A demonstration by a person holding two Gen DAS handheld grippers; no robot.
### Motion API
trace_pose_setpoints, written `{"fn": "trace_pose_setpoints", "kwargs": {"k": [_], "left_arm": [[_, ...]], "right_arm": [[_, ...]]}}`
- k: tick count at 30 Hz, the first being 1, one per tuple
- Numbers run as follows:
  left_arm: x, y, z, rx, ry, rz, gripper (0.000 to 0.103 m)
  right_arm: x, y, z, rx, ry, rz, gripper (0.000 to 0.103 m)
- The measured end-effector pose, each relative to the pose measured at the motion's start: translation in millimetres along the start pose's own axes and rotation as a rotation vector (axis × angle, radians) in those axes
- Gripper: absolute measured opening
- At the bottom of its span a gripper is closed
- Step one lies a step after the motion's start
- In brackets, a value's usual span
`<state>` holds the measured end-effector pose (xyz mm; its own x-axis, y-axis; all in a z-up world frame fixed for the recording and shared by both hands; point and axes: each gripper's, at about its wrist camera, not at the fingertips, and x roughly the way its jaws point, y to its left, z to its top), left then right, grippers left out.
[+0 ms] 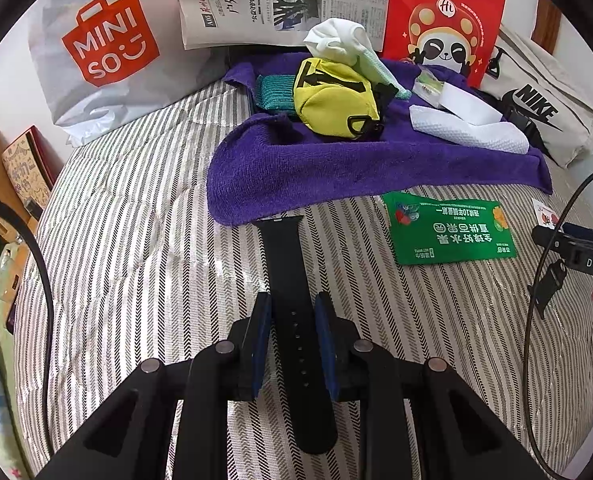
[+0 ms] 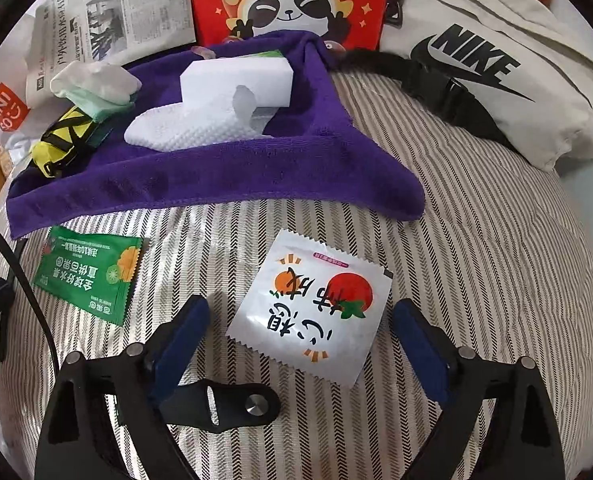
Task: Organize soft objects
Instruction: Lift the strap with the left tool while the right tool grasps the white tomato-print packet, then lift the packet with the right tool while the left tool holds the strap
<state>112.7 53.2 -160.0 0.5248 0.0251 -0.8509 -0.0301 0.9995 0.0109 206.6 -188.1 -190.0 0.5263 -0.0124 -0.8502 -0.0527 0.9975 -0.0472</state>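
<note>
The left gripper [image 1: 293,312] clasps a black watch strap [image 1: 286,264] lying on the striped bedcover [image 1: 136,240]. The right gripper [image 2: 302,320] is spread wide around a silver sachet [image 2: 312,308], not touching it. Beyond lie a green sachet [image 2: 90,276], then the purple towel [image 2: 200,176] carrying a yellow pouch [image 1: 336,98] and white sponge [image 2: 236,80].

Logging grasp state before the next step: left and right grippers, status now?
Left gripper: shut on the black watch strap.
Right gripper: open, holding nothing, straddling the white fruit sachet.
</note>
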Motion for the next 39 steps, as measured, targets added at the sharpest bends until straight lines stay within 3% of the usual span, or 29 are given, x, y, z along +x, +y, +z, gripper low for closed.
{"fn": "trace_pose_setpoints", "kwargs": {"k": [2,3,4,8,12,13,17,21,26,29,31,33,39], "left_arm": [[-0.3,-0.6,-0.8,-0.002,-0.004,0.003,0.022],[-0.3,-0.3,-0.7,-0.003,-0.005,0.004,0.022],[-0.4,-0.9,-0.6,-0.005,-0.004,0.005,0.022],[-0.6,-1.3,-0.7,-0.006,-0.004,0.006,0.022],[-1.0,-1.4,-1.4,0.000,-0.008,0.004,0.022],[-1.4,-1.7,-1.6,-0.003,-0.006,0.004,0.022],[-1.9,-3.4,-1.1,-0.003,0.001,0.007,0.022],[-1.6,-4.0,-0.3,0.000,0.006,0.011,0.022],[-1.5,-5.6,0.0,0.003,0.007,0.015,0.022],[-1.3,-7.2,-0.2,0.004,0.009,0.016,0.022],[-1.3,-8.0,0.0,0.005,0.012,0.018,0.022],[-1.2,-7.5,-0.1,0.005,0.012,0.016,0.022],[-1.5,-5.7,-0.6,0.000,0.013,0.012,0.022]], "right_arm": [[-3.7,-0.6,-2.0,-0.022,-0.004,0.012,0.080],[-6.9,-1.1,-2.6,-0.030,-0.006,0.019,0.064],[-10.8,-1.8,-2.3,-0.037,-0.003,0.032,0.054],[-15.2,-9.1,-3.6,-0.026,-0.013,0.044,0.037],[-12.9,-13.4,-1.4,-0.017,-0.015,0.062,0.027],[-14.0,-14.3,-1.6,-0.015,-0.016,0.068,0.018],[-16.5,-23.6,-2.1,0.017,-0.018,0.145,0.012],[-16.9,-22.9,-2.3,-0.004,-0.007,0.142,0.012],[-9.7,-23.3,0.3,0.034,0.005,0.168,0.023],[-7.4,-18.8,2.7,0.029,-0.010,0.185,0.035],[-6.1,-7.4,3.5,-0.039,-0.035,0.139,0.021],[-6.9,-1.3,2.7,-0.083,-0.043,0.124,0.016],[-18.6,-6.2,5.1,-0.072,-0.063,0.188,0.007]]}}
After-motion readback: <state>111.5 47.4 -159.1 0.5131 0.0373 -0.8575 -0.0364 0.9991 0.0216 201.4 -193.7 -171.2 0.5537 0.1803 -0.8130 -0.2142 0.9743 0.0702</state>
